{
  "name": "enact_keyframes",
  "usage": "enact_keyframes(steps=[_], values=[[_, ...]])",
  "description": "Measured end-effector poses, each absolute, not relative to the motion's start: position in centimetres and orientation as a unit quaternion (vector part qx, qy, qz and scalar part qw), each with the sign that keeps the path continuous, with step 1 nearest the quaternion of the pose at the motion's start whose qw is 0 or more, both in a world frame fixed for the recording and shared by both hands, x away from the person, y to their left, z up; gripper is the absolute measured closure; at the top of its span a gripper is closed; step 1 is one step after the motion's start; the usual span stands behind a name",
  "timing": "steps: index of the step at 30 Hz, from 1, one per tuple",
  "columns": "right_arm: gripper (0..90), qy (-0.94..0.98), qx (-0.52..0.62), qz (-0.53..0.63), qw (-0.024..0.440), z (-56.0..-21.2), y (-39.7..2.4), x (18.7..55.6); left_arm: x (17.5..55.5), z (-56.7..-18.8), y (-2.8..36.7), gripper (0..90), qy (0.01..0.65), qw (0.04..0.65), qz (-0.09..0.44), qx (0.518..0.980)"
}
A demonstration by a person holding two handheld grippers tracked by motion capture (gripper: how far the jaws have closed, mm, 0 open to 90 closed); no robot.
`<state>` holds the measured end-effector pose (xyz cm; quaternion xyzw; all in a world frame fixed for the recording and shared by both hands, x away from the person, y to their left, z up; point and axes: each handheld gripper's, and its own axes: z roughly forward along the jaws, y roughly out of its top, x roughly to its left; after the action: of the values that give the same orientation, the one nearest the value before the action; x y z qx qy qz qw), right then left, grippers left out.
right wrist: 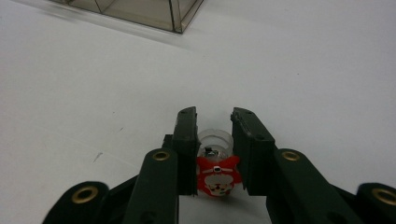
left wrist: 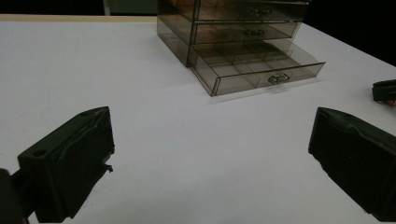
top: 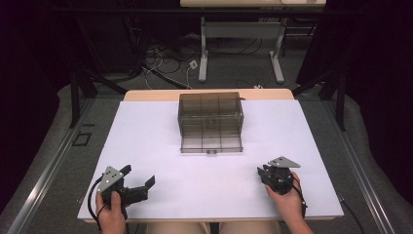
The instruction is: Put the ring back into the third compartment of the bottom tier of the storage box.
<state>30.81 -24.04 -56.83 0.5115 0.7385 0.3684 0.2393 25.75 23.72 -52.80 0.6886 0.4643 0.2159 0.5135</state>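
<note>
A smoky transparent drawer cabinet [top: 210, 117] stands at the back middle of the white table [top: 146, 146], its bottom drawer [left wrist: 254, 67] pulled out. My right gripper [right wrist: 214, 126] is shut on a small red and white toy figure [right wrist: 215, 175] with a clear round top, held low between the jaws. In the high view that gripper [top: 265, 173] rests at the front right, in a hand. My left gripper [top: 141, 176] lies at the front left, held in the other hand, its jaws spread wide and bare over the table, pointing toward the cabinet [left wrist: 233, 28].
A corner of the pulled-out drawer [right wrist: 154, 11] lies ahead of the right gripper. Beyond the table, cables [top: 165, 63] trail on the floor by another desk's legs [top: 203, 53]. Dark frame posts [top: 74, 92] stand at both sides.
</note>
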Motion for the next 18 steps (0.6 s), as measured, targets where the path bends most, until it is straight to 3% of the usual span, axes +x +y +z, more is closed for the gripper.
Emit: enact_keyframes(steps=[18], values=[[71.4,0.739,0.509,0.371,0.240,-56.32,-24.22,30.74,25.77,-52.81,23.75,0.3,0.465,0.513,0.216,0.689]])
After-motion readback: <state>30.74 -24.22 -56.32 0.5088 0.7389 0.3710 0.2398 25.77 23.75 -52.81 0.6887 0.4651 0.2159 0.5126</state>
